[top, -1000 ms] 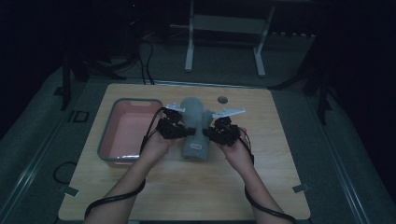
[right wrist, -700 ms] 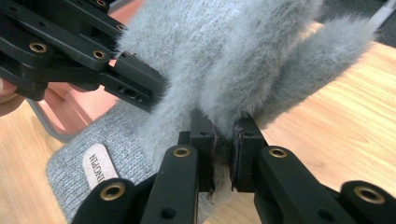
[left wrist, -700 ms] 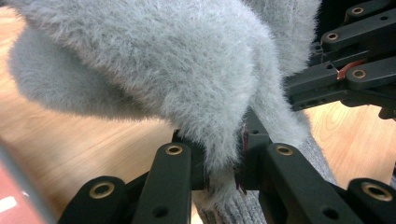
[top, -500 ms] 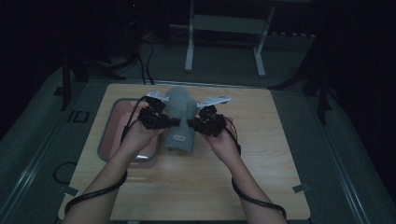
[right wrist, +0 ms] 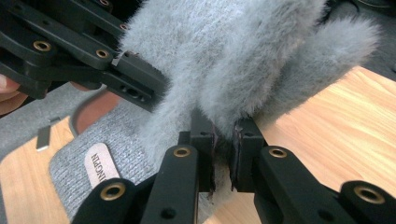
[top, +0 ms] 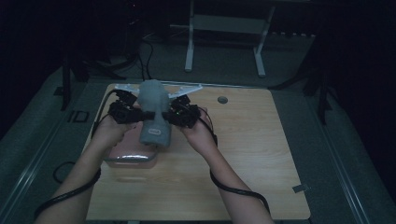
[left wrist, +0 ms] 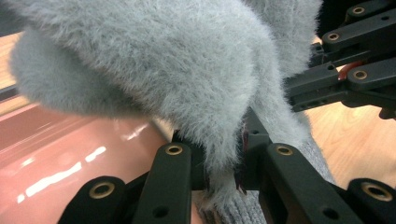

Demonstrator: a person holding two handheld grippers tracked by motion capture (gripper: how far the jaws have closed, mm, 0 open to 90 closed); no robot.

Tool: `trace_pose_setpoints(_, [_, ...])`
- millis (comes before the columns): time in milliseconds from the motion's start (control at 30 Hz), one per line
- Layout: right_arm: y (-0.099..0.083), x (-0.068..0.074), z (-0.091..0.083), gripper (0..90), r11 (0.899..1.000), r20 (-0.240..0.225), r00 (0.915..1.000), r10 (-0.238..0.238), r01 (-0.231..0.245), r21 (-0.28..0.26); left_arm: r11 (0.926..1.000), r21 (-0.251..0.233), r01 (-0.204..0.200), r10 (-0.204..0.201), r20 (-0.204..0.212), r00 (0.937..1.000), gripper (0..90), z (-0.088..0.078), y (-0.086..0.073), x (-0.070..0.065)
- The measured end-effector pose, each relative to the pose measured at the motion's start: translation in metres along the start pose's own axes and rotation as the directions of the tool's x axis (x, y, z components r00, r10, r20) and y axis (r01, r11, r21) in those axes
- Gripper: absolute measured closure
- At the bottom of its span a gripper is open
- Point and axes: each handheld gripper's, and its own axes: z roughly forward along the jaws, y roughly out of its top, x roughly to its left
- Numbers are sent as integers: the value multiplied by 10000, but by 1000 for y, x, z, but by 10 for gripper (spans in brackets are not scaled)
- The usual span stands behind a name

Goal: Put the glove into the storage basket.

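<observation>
Both pairs of jaws are closed tight on the grey fluffy hat: in the left gripper view the black pads pinch a fold of its fur, and in the right gripper view it is the same on the other side. So the left gripper and the right gripper carry the hat between them, lifted off the wooden table.

One second ago the hat hung over the middle of the table, right of the pink tray — now it is further left and a bit higher, its lower edge with the small label hanging over the tray's right part. I judge they bring it there to lay it in.

Both hands are close together, palms turned inward, forearms coming up from below — wrists near level.
</observation>
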Motion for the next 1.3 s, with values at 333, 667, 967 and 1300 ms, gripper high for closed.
trace_pose_setpoints(333, [14,20,46,823,9998,-368,9993,-120,125,124,9980,39,626,-622,-617,9962,788,-10,-25,35])
trace_pose_setpoints(667, [-17,18,105,823,9875,-295,9984,476,-426,1520,9834,1083,1455,-1396,-606,9884,788,34,-67,66])
trace_pose_setpoints(967, [-28,22,144,822,9502,583,9963,637,-784,3015,9661,1878,1774,-1593,-1074,9814,787,59,-81,76])
trace_pose_setpoints(1300, [-29,19,153,794,9285,1096,9933,358,-737,3640,9483,2606,1811,-1529,-1247,9803,783,78,-77,79])
